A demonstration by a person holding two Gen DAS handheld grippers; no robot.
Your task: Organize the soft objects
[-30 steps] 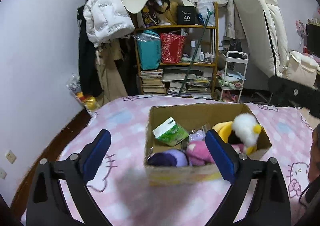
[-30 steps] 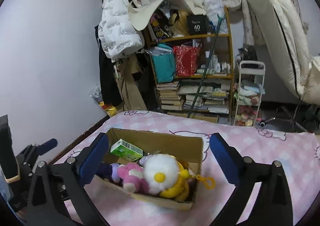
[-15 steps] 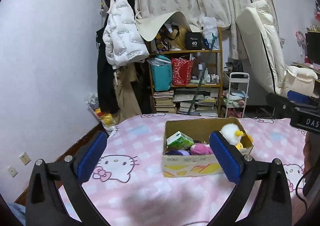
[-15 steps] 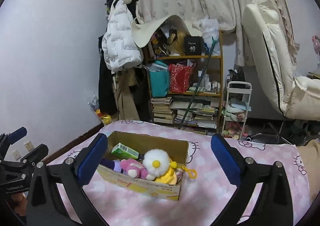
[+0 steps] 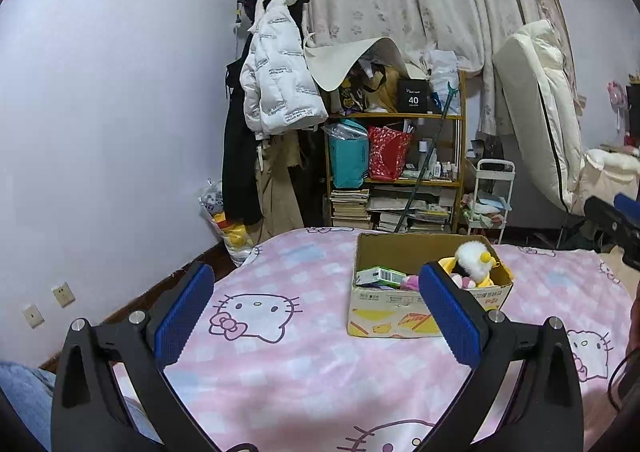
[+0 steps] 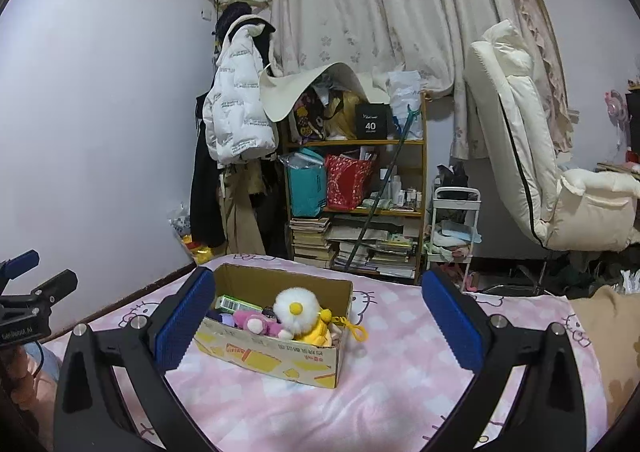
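A cardboard box (image 5: 394, 312) (image 6: 280, 358) stands on the pink Hello Kitty bedspread (image 5: 280, 372) (image 6: 400, 372). It holds a white and yellow plush (image 5: 472, 258) (image 6: 298, 310), a pink plush (image 6: 252, 322), a purple soft item (image 6: 224, 319) and a green pack (image 5: 380, 275) (image 6: 236, 304). My left gripper (image 5: 316, 310) is open and empty, held back from the box. My right gripper (image 6: 316, 312) is open and empty, also back from the box.
A cluttered shelf (image 5: 396, 172) (image 6: 356, 192) with books and bags stands beyond the bed. A white jacket (image 5: 280, 80) hangs left of it, a small white cart (image 6: 454, 236) and a cream recliner (image 6: 560, 188) stand to the right. The wall lies to the left.
Both grippers have pulled back and up from the box, which now looks smaller and farther. Both stayed open and empty.
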